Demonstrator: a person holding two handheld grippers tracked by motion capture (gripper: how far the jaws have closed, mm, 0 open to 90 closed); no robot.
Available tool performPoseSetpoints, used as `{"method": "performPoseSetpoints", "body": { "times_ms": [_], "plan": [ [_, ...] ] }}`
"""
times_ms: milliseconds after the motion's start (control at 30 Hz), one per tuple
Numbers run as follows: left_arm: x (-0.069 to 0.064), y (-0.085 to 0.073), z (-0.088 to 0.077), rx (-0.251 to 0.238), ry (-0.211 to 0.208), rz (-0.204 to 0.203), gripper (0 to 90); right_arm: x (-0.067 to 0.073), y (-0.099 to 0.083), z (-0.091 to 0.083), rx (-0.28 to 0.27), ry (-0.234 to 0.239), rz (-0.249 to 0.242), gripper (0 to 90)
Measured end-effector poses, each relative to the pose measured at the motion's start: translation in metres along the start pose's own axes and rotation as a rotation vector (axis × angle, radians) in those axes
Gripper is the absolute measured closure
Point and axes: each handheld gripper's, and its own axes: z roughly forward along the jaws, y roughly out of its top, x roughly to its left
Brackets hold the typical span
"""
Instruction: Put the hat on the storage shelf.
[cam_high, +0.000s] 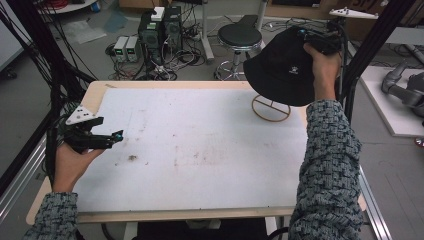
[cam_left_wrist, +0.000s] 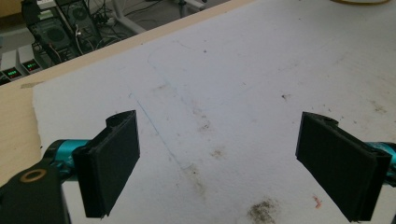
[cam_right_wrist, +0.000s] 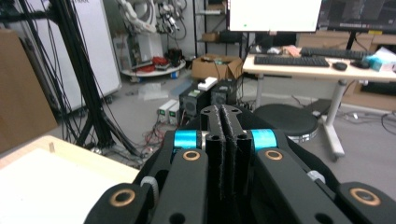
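Pretty cluttered lab space tbh. The table (cam_high: 150, 86) has a light wood edge with a stained white sheet (cam_high: 200, 150) laid over it. Past the far edge, on a grey floor (cam_high: 35, 95), sit two black PC towers (cam_high: 161, 27), a pair of small grey boxes (cam_high: 126, 48) and a mess of cables (cam_high: 170, 62). There's a round black stool (cam_high: 239, 36) on a chrome base. The right tool view catches a desk (cam_right_wrist: 317, 70) with a keyboard (cam_right_wrist: 292, 60), a lit monitor (cam_right_wrist: 275, 14) and a cardboard box (cam_right_wrist: 217, 67).
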Motion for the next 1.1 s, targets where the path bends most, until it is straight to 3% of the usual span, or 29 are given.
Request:
{"method": "performPoseSetpoints", "body": {
  "times_ms": [467,700,967,1100],
  "plan": [
    [0.0,0.0,0.0,0.0,-0.002,-0.004,14.0,-0.008,-0.033,0.014,0.064,-0.029,0.031,89.0],
    [-0.001,0.0,0.001,0.001,-0.003,-0.005,14.0,-0.007,-0.038,0.018,0.097,-0.03,0.035,87.7],
    [0.0,0.0,-0.002,-0.009,-0.007,-0.007,14.0,-0.005,-0.041,0.02,0.112,-0.03,0.036,84.0],
    [0.0,0.0,-0.002,-0.007,-0.006,-0.004,14.0,-0.006,-0.04,0.017,0.107,-0.034,0.047,74.3]
  ]
}}
